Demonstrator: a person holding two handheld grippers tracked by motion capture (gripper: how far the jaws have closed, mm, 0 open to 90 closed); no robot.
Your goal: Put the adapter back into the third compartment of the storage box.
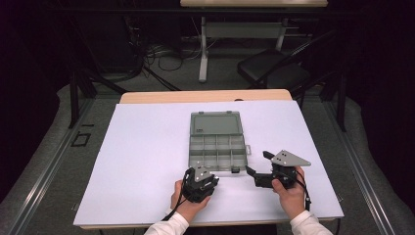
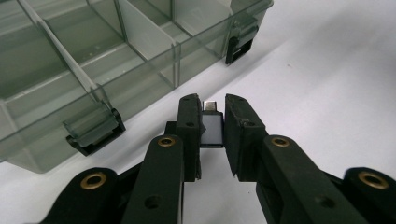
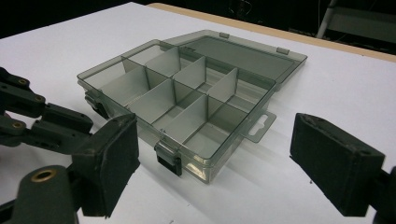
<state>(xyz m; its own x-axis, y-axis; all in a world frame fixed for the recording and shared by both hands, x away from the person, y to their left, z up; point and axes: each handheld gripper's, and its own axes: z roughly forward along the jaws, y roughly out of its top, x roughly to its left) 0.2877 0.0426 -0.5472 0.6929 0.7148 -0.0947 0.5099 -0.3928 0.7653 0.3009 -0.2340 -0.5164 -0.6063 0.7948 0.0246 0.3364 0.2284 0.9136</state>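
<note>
The left hand-held gripper (image 2: 213, 133) is closed on a small flat adapter (image 2: 211, 128), pale with a metal plug tip pointing out past the pads. It sits just in front of the box (image 1: 217, 142), off its near-left corner, low over the bench (image 1: 147, 161). The right hand-held gripper (image 3: 215, 168) stands wide open with nothing between its jaws, off the box's near-right corner and aimed at it.

The box lies open, lid flat behind it, its divided compartments bare as far as can be seen. The step in hand looks like putting the adapter into one of them. To do it well, lift clear of the box's near wall and its two dark latches (image 2: 95, 135), centre over a single compartment away from the dividers, go low, then open, so the adapter does not bounce. The right one could steady the box if it slides.

No brand or writing is legible; a faint mark on the lid is too small to read.
</note>
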